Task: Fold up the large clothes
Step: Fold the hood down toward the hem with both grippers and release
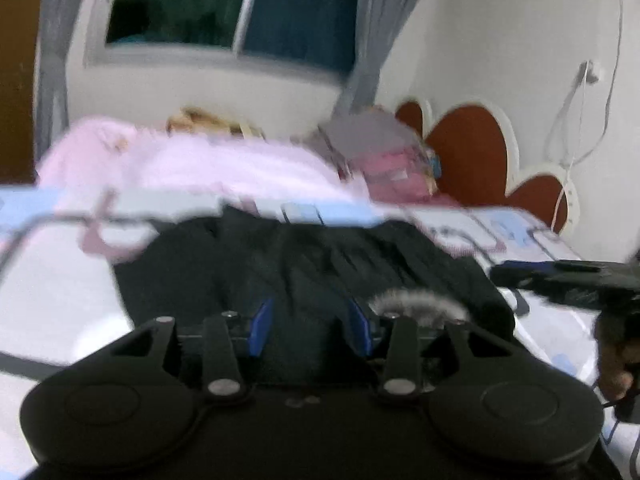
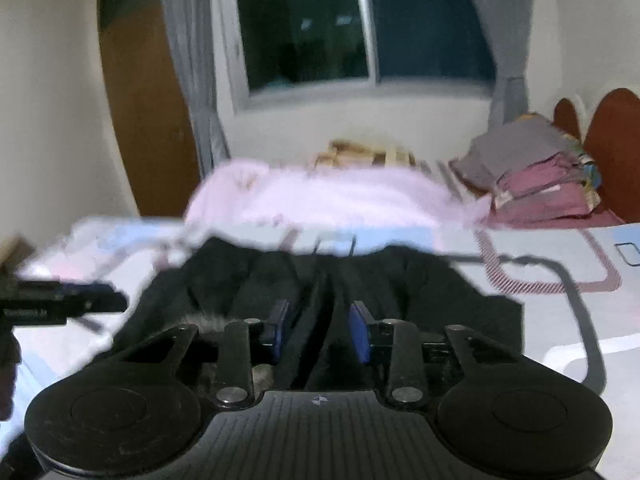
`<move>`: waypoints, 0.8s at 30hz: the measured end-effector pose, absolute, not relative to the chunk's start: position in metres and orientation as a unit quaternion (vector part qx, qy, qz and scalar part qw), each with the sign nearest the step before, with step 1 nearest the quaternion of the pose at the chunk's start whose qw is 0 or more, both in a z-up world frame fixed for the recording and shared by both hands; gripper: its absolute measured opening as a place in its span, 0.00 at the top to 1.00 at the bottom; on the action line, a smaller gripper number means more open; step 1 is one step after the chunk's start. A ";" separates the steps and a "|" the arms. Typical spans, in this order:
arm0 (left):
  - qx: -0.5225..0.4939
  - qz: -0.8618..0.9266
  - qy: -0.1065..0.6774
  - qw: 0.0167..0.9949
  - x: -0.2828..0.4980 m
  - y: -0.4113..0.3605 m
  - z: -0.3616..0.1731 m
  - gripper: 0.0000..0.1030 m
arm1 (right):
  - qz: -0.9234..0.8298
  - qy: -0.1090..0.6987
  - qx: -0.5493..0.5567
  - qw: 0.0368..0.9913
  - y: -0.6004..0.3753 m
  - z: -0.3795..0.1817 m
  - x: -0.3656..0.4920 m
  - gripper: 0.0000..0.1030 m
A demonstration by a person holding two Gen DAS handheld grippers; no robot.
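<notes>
Garment: a black jacket [image 1: 304, 264] with a grey fur trim [image 1: 420, 300] lies crumpled on the bed sheet [image 1: 52, 280], straight ahead of both cameras.
Long axis: it seems to spread crosswise, left to right across both views; blur and bunched folds leave its true direction unsure.
Fur trim: at the near edge of the black jacket, just right of the left gripper's blue pads in the left wrist view.
Left gripper [image 1: 310, 326]: fingers spread apart, with dark cloth showing in the gap; I cannot tell whether the pads touch it.
Right gripper [image 2: 320, 332]: fingers also spread, a ridge of the jacket [image 2: 328, 280] running between them toward the camera.
Relation: each gripper shows at the edge of the other's view, side by side over the near hem.
Behind: a pink blanket [image 2: 320, 196] lies across the bed past the jacket.
Far right: a stack of folded clothes [image 2: 536, 176] sits beside a red headboard [image 1: 472, 144].
Background: a dark window [image 2: 360, 24] with grey curtains [image 2: 192, 80].
</notes>
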State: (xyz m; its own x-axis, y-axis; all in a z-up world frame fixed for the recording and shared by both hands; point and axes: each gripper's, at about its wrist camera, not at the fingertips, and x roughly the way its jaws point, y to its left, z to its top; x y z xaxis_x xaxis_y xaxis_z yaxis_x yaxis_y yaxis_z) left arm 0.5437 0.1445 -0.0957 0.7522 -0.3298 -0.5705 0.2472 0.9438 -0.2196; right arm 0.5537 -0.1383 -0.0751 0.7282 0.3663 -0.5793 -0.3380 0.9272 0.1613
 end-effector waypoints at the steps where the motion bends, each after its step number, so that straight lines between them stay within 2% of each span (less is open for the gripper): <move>1: -0.056 -0.149 0.336 0.928 0.549 0.137 -0.111 0.62 | 0.191 0.358 0.018 0.914 -0.133 -0.097 0.566 0.67; 2: -0.038 -0.134 0.357 0.924 0.552 0.133 -0.126 0.65 | 0.185 0.393 -0.002 0.901 -0.128 -0.122 0.572 0.67; 4: -0.045 -0.116 0.388 0.913 0.553 0.131 -0.158 0.66 | 0.193 0.390 -0.025 0.900 -0.124 -0.150 0.569 0.68; 6: -0.041 -0.115 0.392 0.912 0.552 0.131 -0.168 0.66 | 0.196 0.385 -0.033 0.901 -0.122 -0.155 0.566 0.68; 8: -0.036 -0.118 0.397 0.909 0.555 0.132 -0.160 0.69 | 0.201 0.386 -0.027 0.900 -0.127 -0.145 0.570 0.67; 10: -0.024 -0.121 0.377 0.918 0.554 0.133 -0.142 0.69 | 0.187 0.346 -0.001 0.919 -0.141 -0.121 0.575 0.67; 12: -0.023 -0.108 0.351 0.930 0.563 0.138 -0.125 0.64 | 0.177 0.321 0.021 0.930 -0.150 -0.102 0.595 0.67; 16: -0.057 -0.096 0.329 0.938 0.616 0.139 -0.109 0.64 | 0.165 0.331 0.041 0.928 -0.133 -0.090 0.661 0.67; 18: -0.058 -0.097 0.328 0.938 0.644 0.127 -0.106 0.64 | 0.170 0.339 0.048 0.924 -0.117 -0.092 0.689 0.67; 20: -0.047 -0.101 0.340 0.934 0.668 0.118 -0.110 0.60 | 0.171 0.351 0.032 0.920 -0.101 -0.102 0.709 0.67; 24: -0.048 -0.093 0.368 0.924 0.698 0.114 -0.143 0.58 | 0.160 0.363 0.017 0.918 -0.102 -0.140 0.728 0.67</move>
State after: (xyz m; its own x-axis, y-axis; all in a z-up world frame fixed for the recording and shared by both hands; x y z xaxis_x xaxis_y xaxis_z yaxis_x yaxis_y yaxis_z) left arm 0.6985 0.1139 -0.1434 0.7114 -0.2079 -0.6713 0.1365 0.9779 -0.1582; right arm 0.7281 -0.1017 -0.1396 0.6850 0.3061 -0.6611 -0.2819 0.9481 0.1469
